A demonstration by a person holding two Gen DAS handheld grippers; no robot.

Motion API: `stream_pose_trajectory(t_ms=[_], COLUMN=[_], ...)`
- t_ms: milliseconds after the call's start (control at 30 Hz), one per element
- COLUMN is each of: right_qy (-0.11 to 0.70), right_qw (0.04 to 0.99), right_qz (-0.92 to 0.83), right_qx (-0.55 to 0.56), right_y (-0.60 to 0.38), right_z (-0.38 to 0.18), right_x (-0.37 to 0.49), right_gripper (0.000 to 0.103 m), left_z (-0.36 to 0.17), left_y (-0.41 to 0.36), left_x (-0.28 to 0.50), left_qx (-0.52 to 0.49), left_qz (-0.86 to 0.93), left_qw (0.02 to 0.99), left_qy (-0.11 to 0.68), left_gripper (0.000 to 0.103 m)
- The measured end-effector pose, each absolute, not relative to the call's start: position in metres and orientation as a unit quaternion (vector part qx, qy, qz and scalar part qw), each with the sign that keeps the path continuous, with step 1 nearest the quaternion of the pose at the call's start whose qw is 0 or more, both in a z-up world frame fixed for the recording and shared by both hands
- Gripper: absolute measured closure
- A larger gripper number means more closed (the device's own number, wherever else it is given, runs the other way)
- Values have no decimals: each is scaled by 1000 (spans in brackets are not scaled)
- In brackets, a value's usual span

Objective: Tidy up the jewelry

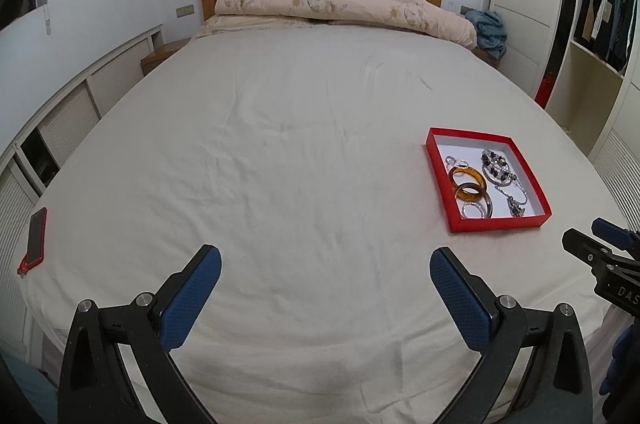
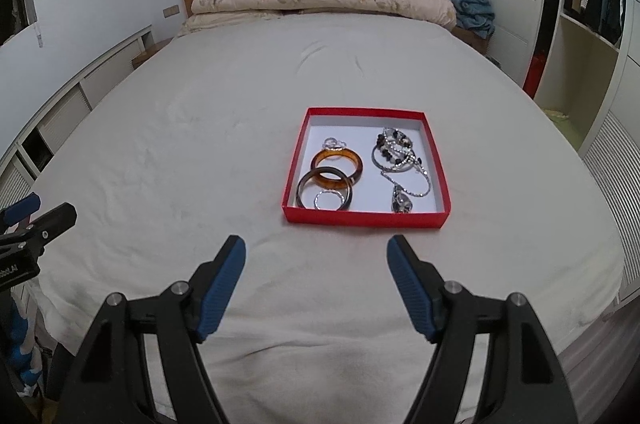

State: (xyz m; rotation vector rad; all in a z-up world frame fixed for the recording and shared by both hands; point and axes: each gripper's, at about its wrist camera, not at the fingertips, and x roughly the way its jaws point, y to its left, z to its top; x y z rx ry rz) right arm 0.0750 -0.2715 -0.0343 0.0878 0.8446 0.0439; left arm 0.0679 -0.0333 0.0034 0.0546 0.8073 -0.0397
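Both tongs, the right gripper [image 2: 316, 252] and left gripper [image 1: 325, 262], hover wide and empty over the bed [image 2: 200, 151], the red jewelry tray [image 2: 362, 217] lying just beyond the right pair.

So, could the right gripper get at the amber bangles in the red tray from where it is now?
Probably yes. The right gripper is open and points at the red tray, with only bare sheet between them. The amber bangles lie uncovered on the tray's left side, though they overlap each other.
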Motion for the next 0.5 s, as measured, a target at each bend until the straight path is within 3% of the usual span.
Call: stream_pose_trajectory(t_ms=[500], right_qy=[417], right_qw=[908], right_qz=[15], right_qx=[36], right_y=[-273], right_z=[-41], right_x=[80], right_gripper=[31], left_z=[-3], left_y=[-32], left_x=[69], left_qx=[26], left_qz=[-21], left_qw=[916], left_qy=[400], left_gripper=[1])
